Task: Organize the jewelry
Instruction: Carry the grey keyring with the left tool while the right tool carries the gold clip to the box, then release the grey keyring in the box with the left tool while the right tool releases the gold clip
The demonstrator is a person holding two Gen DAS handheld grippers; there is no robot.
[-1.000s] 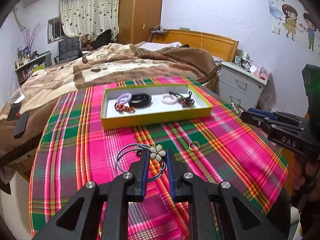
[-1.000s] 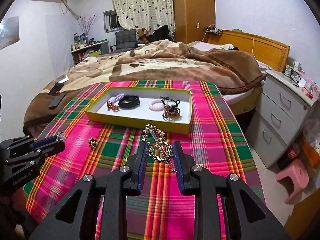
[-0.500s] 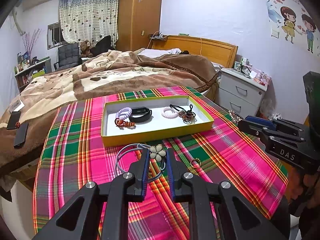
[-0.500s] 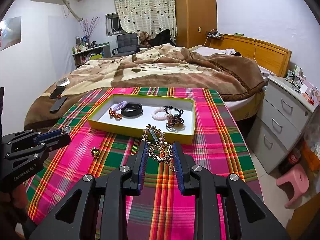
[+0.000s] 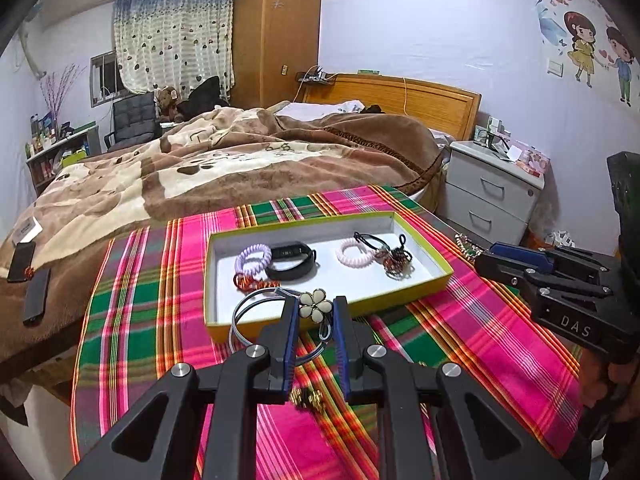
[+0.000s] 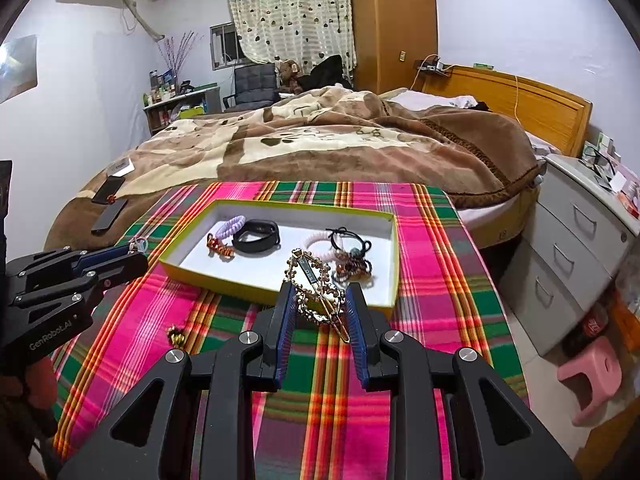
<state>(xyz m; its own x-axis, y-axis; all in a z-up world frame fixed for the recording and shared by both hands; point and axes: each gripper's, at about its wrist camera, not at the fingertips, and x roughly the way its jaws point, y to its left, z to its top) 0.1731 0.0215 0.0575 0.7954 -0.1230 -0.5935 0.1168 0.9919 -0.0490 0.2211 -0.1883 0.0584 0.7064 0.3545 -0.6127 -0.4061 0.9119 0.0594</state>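
Five pieces lie in the yellow-rimmed white tray [image 5: 416,288]; left claw [image 5: 316,312] clamps a cream flower hair tie [image 5: 315,305], right claw [image 6: 320,300] a gold beaded clip [image 6: 316,292], small gold trinket [image 6: 176,335] left on the counter

Both views are evenly lit by cool, bluish indoor light; its source lies outside the pictures. The white walls take a violet cast. The window [image 6: 225,46] beside the curtain is dark. Colours on the plaid cloth [image 5: 500,328] are heavily saturated. Shadows are soft: a faint one sits inside the tray wall [image 5: 211,276]. Small glints show on the metal screws. Focus is sharp at centre. Fisheye bending curves the wardrobe [image 6: 394,24] and bed [image 5: 240,164]; the corners fall to black vignette.
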